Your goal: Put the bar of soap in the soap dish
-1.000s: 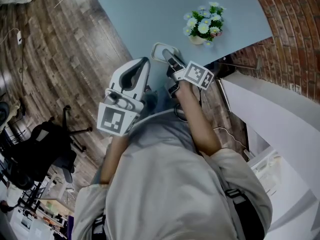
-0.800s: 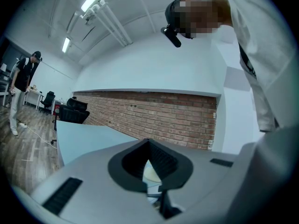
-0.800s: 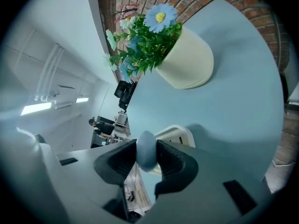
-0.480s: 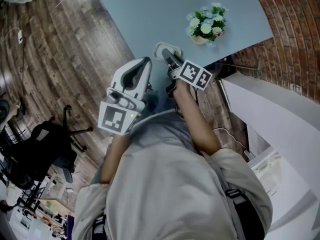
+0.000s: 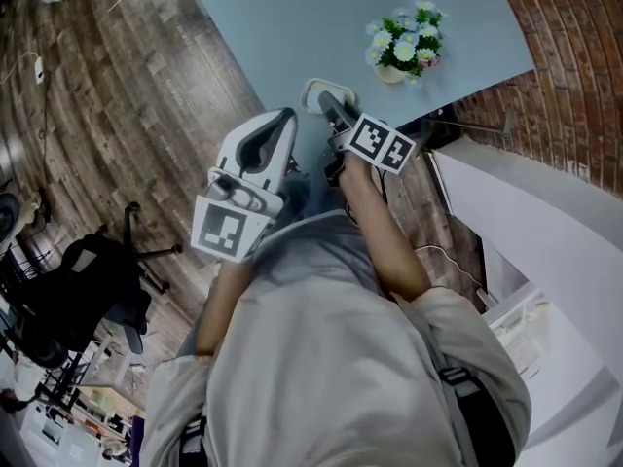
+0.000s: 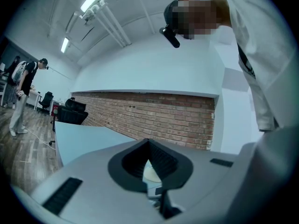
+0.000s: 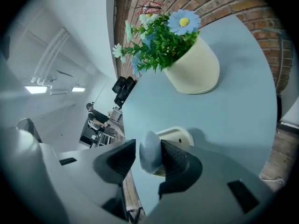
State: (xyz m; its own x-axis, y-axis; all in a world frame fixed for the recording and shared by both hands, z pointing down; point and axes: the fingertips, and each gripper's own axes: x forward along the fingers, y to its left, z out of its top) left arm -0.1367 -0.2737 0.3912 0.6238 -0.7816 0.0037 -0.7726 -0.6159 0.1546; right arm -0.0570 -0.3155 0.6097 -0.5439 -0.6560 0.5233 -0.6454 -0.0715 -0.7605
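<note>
A pale blue-grey bar of soap stands on edge between the jaws of my right gripper, directly over the cream soap dish. The jaws are opening. The soap leans on the right pad, and a thin gap shows at the left pad. In the head view the right gripper points down into the soap dish near the table's front edge. My left gripper hovers beside it over the table edge, shut, with nothing held.
A cream pot of blue and white flowers stands on the light blue table beyond the dish, also in the right gripper view. A brick wall runs along the table's right side, and wood floor with office chairs lies to the left.
The right gripper has rolled a little over the dish, its marker cube turning. The left gripper has stayed where it was.
</note>
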